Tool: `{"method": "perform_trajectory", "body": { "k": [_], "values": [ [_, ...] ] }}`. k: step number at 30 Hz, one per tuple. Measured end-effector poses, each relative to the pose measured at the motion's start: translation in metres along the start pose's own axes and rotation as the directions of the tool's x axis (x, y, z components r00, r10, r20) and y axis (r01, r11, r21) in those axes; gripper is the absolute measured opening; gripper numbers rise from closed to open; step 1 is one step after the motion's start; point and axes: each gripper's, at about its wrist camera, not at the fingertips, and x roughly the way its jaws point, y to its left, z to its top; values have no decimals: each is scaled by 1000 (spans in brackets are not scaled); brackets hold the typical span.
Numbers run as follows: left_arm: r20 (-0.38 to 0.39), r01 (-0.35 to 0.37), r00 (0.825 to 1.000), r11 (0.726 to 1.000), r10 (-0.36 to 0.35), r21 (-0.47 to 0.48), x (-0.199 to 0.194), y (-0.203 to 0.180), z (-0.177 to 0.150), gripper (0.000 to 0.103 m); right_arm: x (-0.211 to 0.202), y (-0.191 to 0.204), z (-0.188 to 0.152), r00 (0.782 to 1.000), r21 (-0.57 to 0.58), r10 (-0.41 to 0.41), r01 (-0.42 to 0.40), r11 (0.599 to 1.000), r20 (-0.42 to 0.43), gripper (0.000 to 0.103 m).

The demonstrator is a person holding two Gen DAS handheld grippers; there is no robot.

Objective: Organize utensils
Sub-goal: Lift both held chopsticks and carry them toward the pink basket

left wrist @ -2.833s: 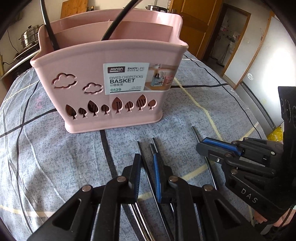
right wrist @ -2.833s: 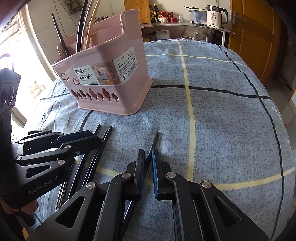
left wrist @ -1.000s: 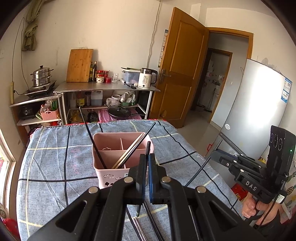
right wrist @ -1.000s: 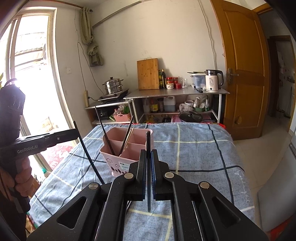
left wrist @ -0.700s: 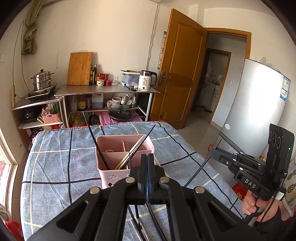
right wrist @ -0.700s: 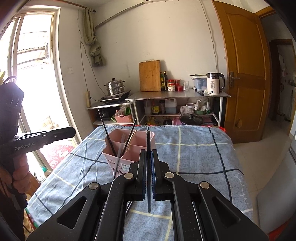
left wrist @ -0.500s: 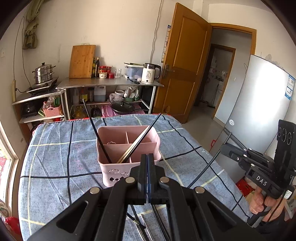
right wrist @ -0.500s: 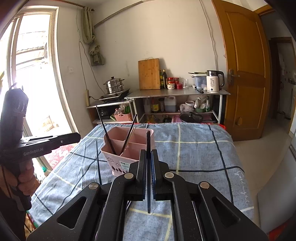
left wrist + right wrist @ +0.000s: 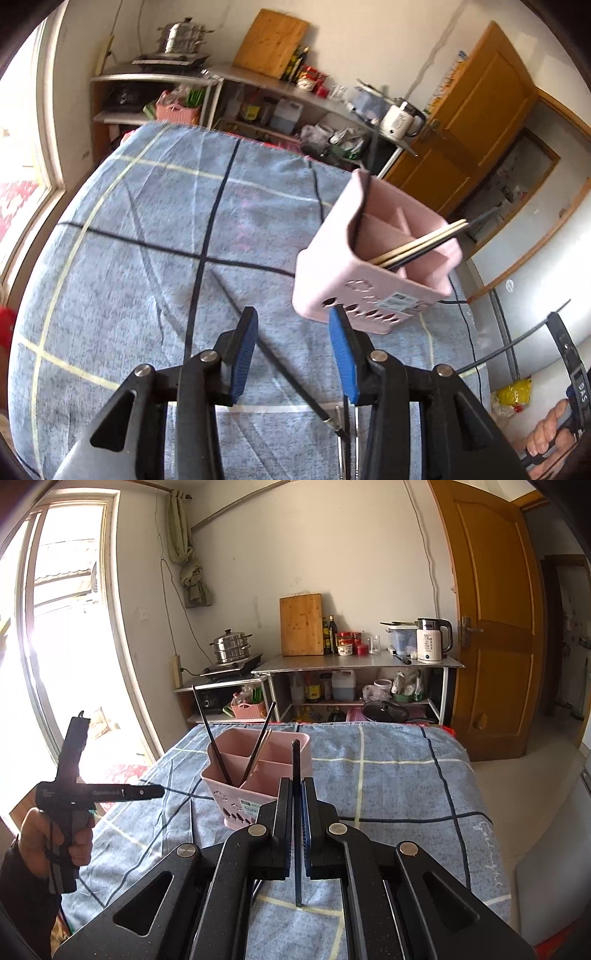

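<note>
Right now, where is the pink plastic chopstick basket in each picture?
Left wrist view: the pink plastic chopstick basket sits right of centre, tilted, on the blue checked cloth.
Right wrist view: left of centre, beyond the hand-held gripper.
Shared landmark: the wooden cutting board against the wall.

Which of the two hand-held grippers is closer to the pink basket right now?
Left. The left gripper, jaws opening with nothing gripped, hangs close beside the pink basket. The right gripper, shut on a black chopstick, is farther back, with open cloth between it and the basket.
</note>
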Motion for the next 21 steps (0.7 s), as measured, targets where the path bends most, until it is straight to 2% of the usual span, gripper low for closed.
{"method": "perform_trajectory", "body": {
  "k": [4, 8, 12, 16, 18, 20, 21],
  "values": [
    [-51, -35, 998, 998, 32, -60, 26, 19, 2, 42, 1, 3, 1, 1000, -11, -1, 1, 1000, -5, 4],
    [-90, -61, 994, 995, 54, -75, 53, 25, 10, 42, 2, 3, 2, 1000, -18, -6, 6, 1000, -9, 4],
    [-137, -119, 985, 989, 107, -83, 80, 32, 17, 41, 3, 2, 3, 1000, -19, -9, 9, 1000, -12, 4],
    [-171, -169, 973, 983, 154, -78, 98, 32, 19, 41, 3, 3, 4, 1000, -25, -9, 9, 1000, -13, 4],
    [-162, -190, 970, 980, 179, -55, 101, 29, 19, 40, 3, 3, 4, 1000, -26, -8, 8, 1000, -13, 4],
    [-155, -220, 965, 975, 213, -29, 103, 24, 19, 37, 4, 3, 4, 1000, -27, -7, 6, 1000, -12, 4],
    [-150, -238, 961, 971, 233, -14, 104, 22, 19, 33, 4, 3, 4, 1000, -27, -6, 5, 1000, -12, 4]
  ]
}}
